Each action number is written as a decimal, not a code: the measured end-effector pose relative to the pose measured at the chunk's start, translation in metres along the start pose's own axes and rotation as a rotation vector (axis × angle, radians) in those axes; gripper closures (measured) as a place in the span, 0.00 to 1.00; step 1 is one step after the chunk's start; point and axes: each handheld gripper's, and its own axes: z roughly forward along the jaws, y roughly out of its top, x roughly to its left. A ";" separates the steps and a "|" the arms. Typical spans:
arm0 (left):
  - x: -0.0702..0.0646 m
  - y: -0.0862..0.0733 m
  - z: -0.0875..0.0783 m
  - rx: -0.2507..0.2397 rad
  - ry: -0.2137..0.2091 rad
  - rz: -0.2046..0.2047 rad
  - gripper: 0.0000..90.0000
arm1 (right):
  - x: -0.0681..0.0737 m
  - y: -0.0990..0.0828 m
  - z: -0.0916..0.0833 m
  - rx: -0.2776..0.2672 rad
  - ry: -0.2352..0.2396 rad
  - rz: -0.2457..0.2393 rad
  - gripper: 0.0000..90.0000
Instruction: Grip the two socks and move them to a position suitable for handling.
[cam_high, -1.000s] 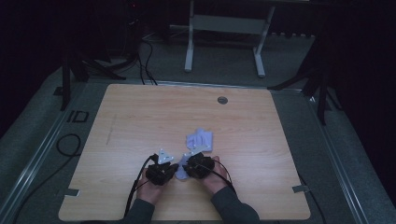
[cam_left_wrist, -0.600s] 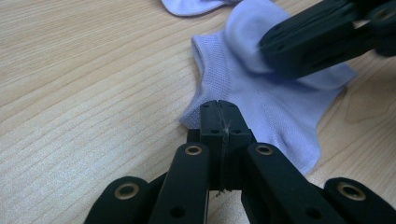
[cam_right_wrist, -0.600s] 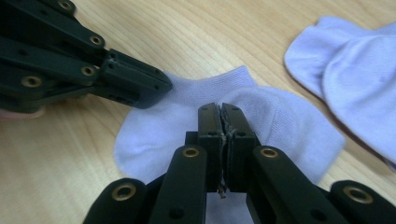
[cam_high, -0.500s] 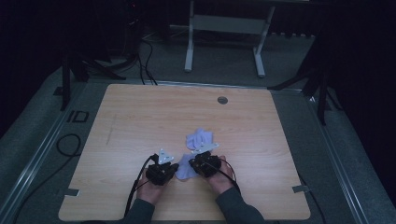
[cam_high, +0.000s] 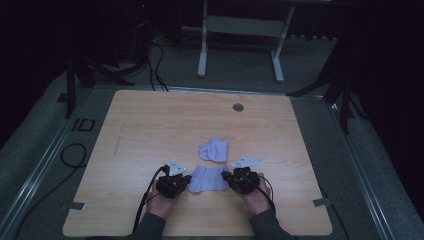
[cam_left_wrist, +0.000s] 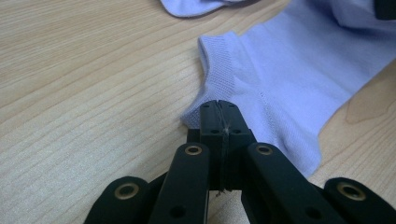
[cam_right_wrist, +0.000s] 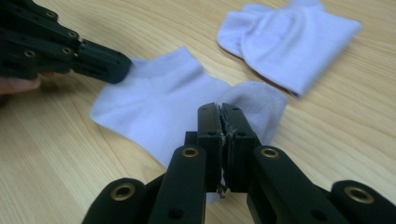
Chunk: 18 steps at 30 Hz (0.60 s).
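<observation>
Near the table's (cam_high: 150, 125) front edge, both tools pinching sock (cam_high: 207, 178) ends

Left gripper (cam_left_wrist: 219, 112) covers the corner of the sock (cam_left_wrist: 299, 84) it pinches; that sock runs off the frame's right edge. A second sock (cam_left_wrist: 196, 5) is cut by the top edge. Right gripper (cam_right_wrist: 219, 116) hides the near sock's (cam_right_wrist: 159, 102) edge, bottom centre.
</observation>
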 end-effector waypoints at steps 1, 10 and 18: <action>0.000 0.000 0.000 0.000 -0.001 0.000 1.00 | -0.001 -0.003 -0.002 -0.002 -0.010 0.001 0.97; 0.001 0.000 0.001 -0.001 -0.003 0.001 1.00 | -0.010 -0.023 -0.018 -0.015 -0.066 0.027 0.97; 0.001 0.000 0.001 -0.003 -0.007 0.001 1.00 | -0.014 -0.038 -0.029 -0.006 -0.114 0.058 0.96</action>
